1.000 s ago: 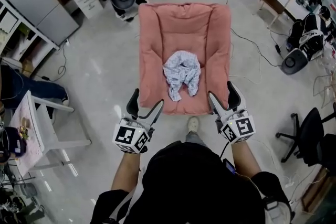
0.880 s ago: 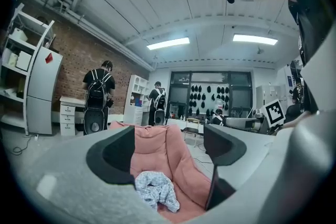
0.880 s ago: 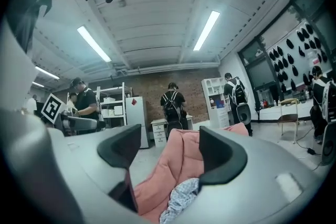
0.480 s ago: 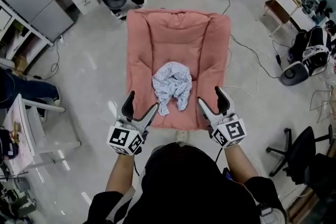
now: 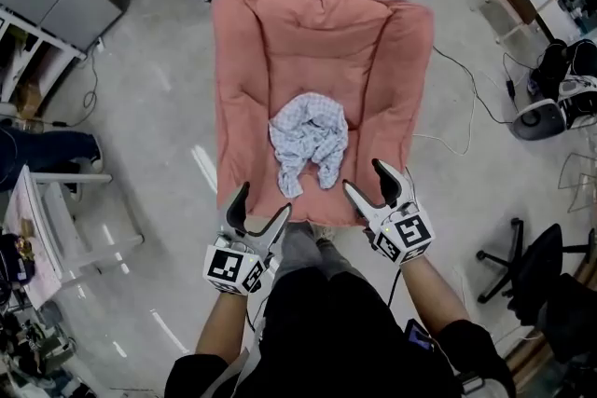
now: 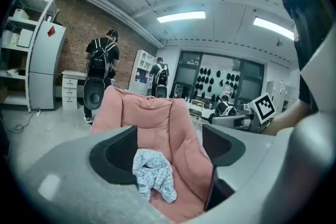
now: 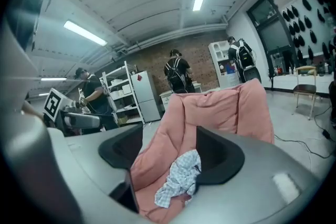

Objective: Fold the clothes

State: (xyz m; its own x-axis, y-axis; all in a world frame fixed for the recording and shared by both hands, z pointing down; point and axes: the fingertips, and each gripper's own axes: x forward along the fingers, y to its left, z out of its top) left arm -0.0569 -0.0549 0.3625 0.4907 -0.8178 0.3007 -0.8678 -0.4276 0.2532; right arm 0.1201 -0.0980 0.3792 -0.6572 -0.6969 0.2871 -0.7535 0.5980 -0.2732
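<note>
Pink cushion (image 5: 280,42), crumpled cloth (image 5: 310,140) at its middle; we hold left claw (image 5: 261,200) and right claw (image 5: 366,177) open, empty, at its near edge (right jaws have just been closing slightly).

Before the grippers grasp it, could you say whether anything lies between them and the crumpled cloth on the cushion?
Nothing visible does: only bare pink cushion separates the crumpled cloth from the left gripper and right gripper. Both are empty; the right fingers have just been closing.
</note>
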